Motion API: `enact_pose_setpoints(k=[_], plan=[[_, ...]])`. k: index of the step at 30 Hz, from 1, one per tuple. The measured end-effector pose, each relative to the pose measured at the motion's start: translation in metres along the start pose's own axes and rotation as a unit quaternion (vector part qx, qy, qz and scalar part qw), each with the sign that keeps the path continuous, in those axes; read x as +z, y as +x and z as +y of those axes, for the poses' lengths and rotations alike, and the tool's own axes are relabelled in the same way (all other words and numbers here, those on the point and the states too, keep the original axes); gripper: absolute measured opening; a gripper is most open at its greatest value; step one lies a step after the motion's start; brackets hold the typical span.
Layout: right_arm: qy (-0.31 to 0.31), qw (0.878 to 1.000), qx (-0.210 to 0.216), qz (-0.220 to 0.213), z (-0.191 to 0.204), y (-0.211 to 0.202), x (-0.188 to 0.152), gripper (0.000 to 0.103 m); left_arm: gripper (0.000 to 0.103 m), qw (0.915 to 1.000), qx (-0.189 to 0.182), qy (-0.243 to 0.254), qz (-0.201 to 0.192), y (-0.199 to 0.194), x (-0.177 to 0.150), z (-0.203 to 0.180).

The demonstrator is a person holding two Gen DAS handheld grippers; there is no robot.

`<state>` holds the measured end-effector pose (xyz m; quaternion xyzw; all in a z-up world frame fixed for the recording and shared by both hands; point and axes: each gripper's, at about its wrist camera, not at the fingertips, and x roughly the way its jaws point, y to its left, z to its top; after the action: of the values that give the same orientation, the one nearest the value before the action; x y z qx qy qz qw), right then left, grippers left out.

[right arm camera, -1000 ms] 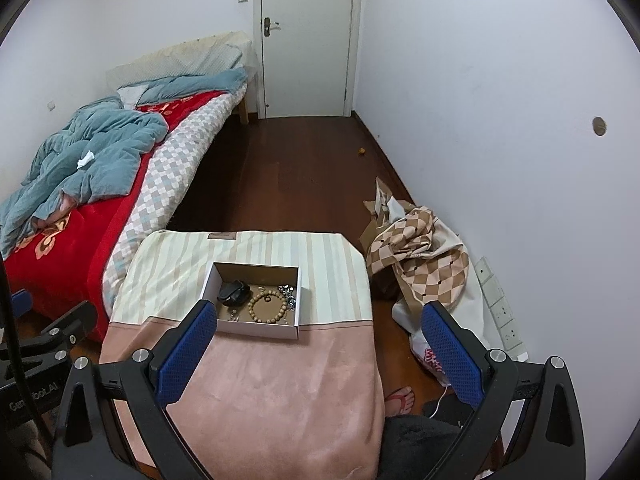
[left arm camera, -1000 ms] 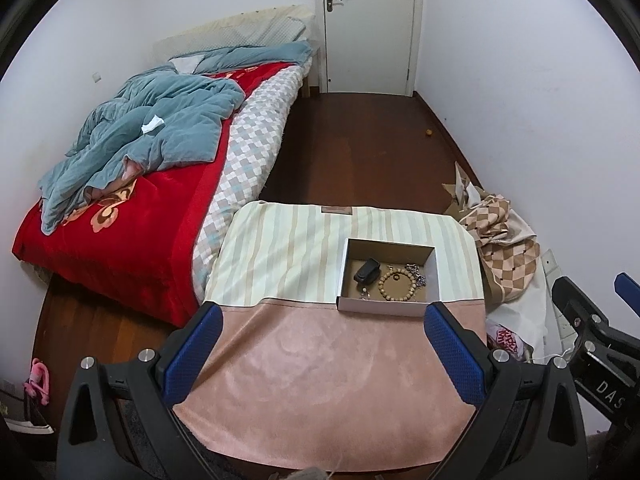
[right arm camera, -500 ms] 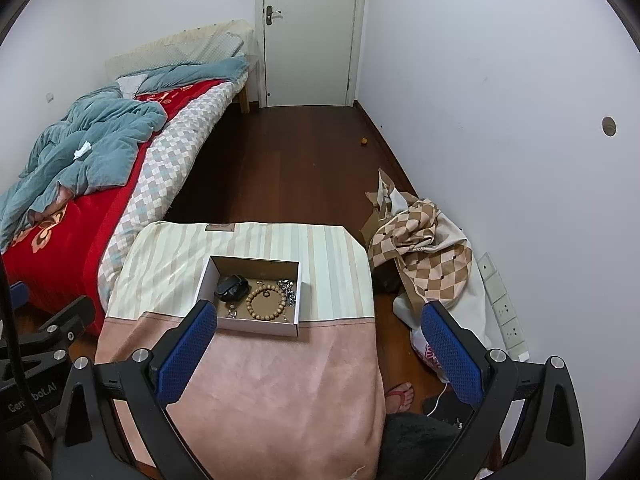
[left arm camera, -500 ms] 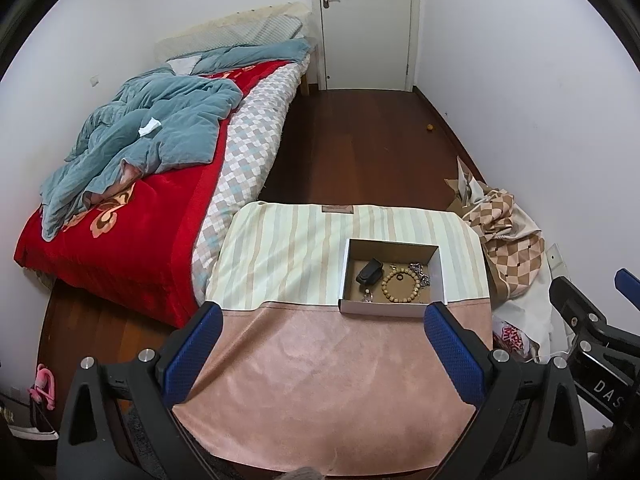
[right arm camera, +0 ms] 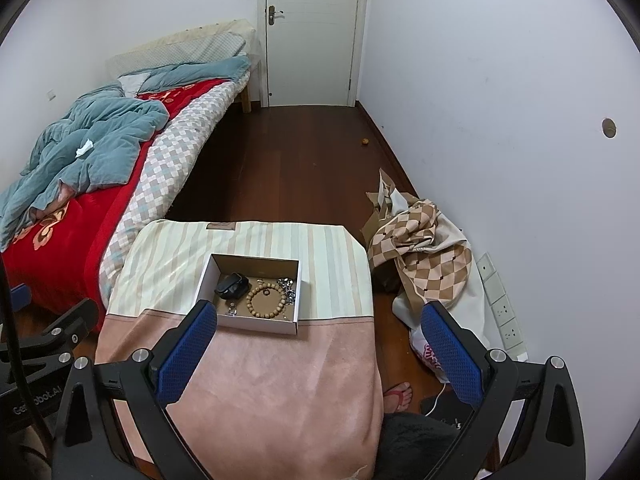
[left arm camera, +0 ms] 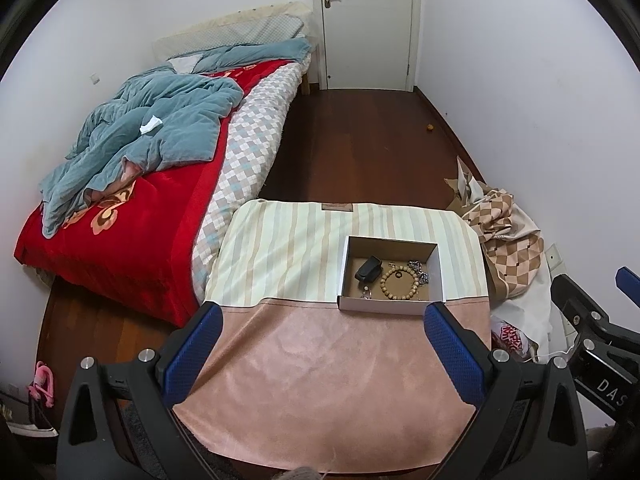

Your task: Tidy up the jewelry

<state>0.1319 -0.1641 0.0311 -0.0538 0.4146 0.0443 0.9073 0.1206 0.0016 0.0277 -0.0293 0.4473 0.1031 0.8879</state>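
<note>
A shallow cardboard box (left arm camera: 390,306) (right arm camera: 256,322) sits on a cloth-covered table (left arm camera: 320,380) (right arm camera: 260,380). Inside lie a wooden bead bracelet (left arm camera: 400,282) (right arm camera: 266,301), a black pouch (left arm camera: 368,270) (right arm camera: 231,283), a silver chain (left arm camera: 418,270) (right arm camera: 289,287) and a small ring (left arm camera: 397,275). My left gripper (left arm camera: 322,320) hangs open above the table's near half, short of the box. The right gripper (right arm camera: 318,318) is open too, high over the table, its left fingertip overlapping the box's near left corner in view. Neither holds anything.
A bed (left arm camera: 132,200) with a red blanket and a blue quilt stands to the left. Checked fabric and bags (right arm camera: 424,252) are piled against the right wall. A closed white door (right arm camera: 312,32) is at the far end. A sandalled foot (right arm camera: 398,394) shows beside the table.
Both views have shifted slightly, with the door and bed sitting a little lower in frame now. The box and its contents have not moved. Both grippers stay open.
</note>
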Motion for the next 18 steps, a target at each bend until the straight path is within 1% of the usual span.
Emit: enact_pose_setpoints(k=[18], plan=[[0.002, 1.000, -0.001, -0.001, 0.0021, -0.0026, -0.0027, 0.103, 0.103, 1.0000, 0.002, 0.000, -0.005, -0.0060, 0.0020, 0.0015]])
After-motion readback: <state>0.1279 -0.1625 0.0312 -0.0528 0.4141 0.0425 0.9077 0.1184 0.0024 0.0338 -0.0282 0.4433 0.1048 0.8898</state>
